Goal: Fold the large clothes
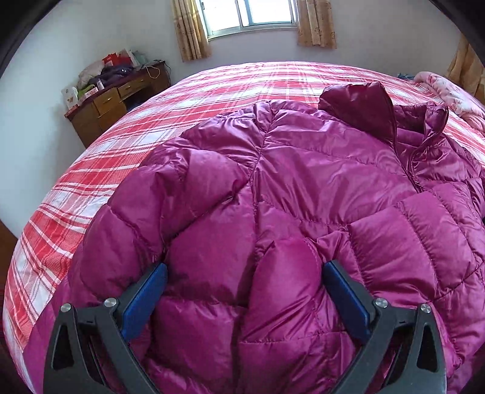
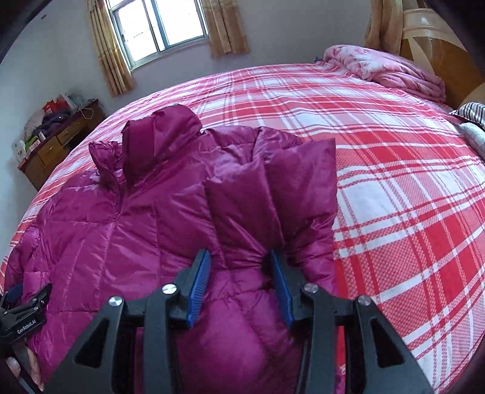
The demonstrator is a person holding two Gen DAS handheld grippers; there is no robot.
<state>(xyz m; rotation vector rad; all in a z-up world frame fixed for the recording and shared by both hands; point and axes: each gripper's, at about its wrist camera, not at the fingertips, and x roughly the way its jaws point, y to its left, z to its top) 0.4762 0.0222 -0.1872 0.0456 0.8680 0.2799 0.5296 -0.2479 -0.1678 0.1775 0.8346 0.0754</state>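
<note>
The magenta puffer jacket (image 1: 288,194) lies spread on the plaid bed (image 1: 100,169), collar toward the window (image 2: 157,27). The left gripper (image 1: 245,274) is spread wide over a quilted bulge; the right gripper (image 2: 239,259) pinches a folded sleeve. Only the right view shows the headboard (image 2: 436,39) and pink quilt (image 2: 391,72). Both show the cluttered desk (image 1: 115,100).

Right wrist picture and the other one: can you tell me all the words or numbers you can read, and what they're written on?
"GenRobot.AI": white letters on the black body of the left gripper, at the left edge of the right wrist view.
Boxes and bags on the desk: there are prints and maybe letters, but too small and blurred to read.
Jacket and bed: no words seen.
</note>
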